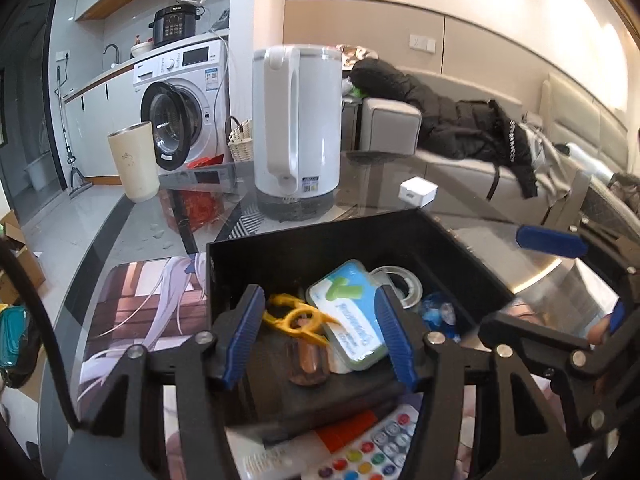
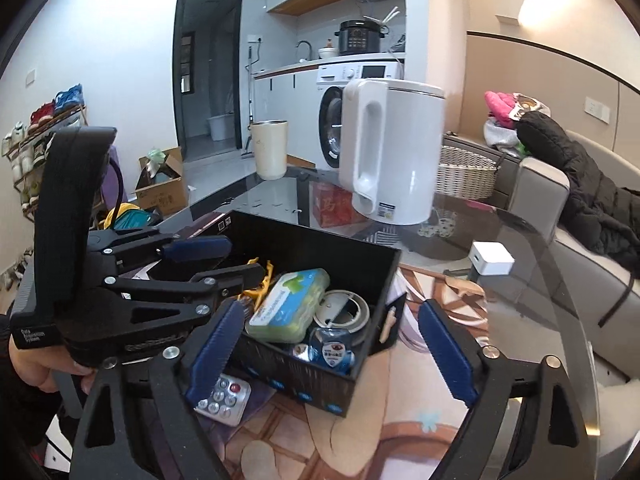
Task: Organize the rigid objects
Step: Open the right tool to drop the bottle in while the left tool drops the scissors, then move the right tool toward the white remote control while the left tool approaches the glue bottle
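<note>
Left wrist view: left gripper (image 1: 320, 332) sits over the near edge of the black box (image 1: 460, 256), fingers about half apart, nothing clamped. Between the blue pads lie a yellow clip (image 1: 296, 318), a green-and-white case (image 1: 348, 312) and a brownish blurred object (image 1: 308, 364) that I can't identify, none pressed by either pad. Deeper in the box, toward its far right corner, a tape roll (image 1: 400, 284) and a blue crinkly packet (image 1: 438, 312).

Box stands on a glass table (image 1: 400, 168) on top of a printed mat (image 1: 152, 300). A remote with coloured buttons (image 1: 372, 452) lies on the mat just outside the box's near edge, under the gripper.

Right wrist view: right gripper (image 2: 332, 352) is spread wide around the near right corner of the box, one pad at the box's near side, the other out over the mat, neither touching; nothing held. A hand (image 2: 36, 364) grips the left tool's handle at the left edge.

Toward the table's far edge: white kettle (image 1: 298, 128) behind the box, cream tumbler (image 1: 134, 160) at the far left, small white charger block (image 1: 418, 192) well to the right of the kettle.
</note>
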Demonstrator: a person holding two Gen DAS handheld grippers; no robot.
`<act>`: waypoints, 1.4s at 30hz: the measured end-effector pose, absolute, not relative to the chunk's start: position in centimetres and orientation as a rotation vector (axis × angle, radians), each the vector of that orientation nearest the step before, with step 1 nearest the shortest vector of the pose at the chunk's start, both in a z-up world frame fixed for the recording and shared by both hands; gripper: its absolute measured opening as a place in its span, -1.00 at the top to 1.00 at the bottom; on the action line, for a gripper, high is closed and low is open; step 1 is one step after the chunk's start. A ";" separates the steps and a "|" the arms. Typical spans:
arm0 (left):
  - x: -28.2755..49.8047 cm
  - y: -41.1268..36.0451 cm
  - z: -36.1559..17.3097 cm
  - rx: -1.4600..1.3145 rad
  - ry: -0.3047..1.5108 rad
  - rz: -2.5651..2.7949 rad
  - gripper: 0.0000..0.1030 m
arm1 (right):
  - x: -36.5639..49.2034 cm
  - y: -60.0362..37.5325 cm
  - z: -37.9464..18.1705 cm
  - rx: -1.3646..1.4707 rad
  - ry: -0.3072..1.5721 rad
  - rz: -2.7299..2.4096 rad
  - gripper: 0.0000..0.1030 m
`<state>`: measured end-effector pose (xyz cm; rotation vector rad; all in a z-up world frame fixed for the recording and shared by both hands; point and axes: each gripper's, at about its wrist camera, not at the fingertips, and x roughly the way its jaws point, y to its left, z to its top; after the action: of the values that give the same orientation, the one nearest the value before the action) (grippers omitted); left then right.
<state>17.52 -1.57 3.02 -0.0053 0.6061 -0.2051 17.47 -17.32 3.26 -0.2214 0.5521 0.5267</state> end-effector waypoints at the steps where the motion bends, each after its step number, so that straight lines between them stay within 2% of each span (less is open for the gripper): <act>1: 17.0 -1.4 3.3 -0.011 0.604 -0.202 -0.35 | 17.2 -17.7 3.4 -0.218 0.561 0.513 -0.94; 2: 16.4 -1.2 3.5 -0.022 0.604 -0.198 -0.56 | 17.0 -18.0 3.5 -0.213 0.564 0.498 -0.98; 3: 15.8 -0.9 3.7 -0.037 0.600 -0.189 -1.00 | 16.7 -18.3 3.6 -0.206 0.566 0.481 -0.99; 14: 9.7 1.6 3.6 -0.070 0.604 -0.103 -1.00 | 13.4 -19.4 4.3 -0.154 0.586 0.447 -0.99; 27: 6.7 2.7 2.6 -0.071 0.613 -0.066 -1.00 | 10.8 -17.0 3.4 -0.173 0.610 0.506 -0.99; 42: 5.0 4.6 1.3 -0.087 0.626 -0.021 -1.00 | 10.9 -13.6 0.0 -0.200 0.740 0.555 -0.99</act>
<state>4.98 4.57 1.29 -0.0871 0.6262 -0.0206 10.89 -13.56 -0.01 -0.2004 0.7397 0.5549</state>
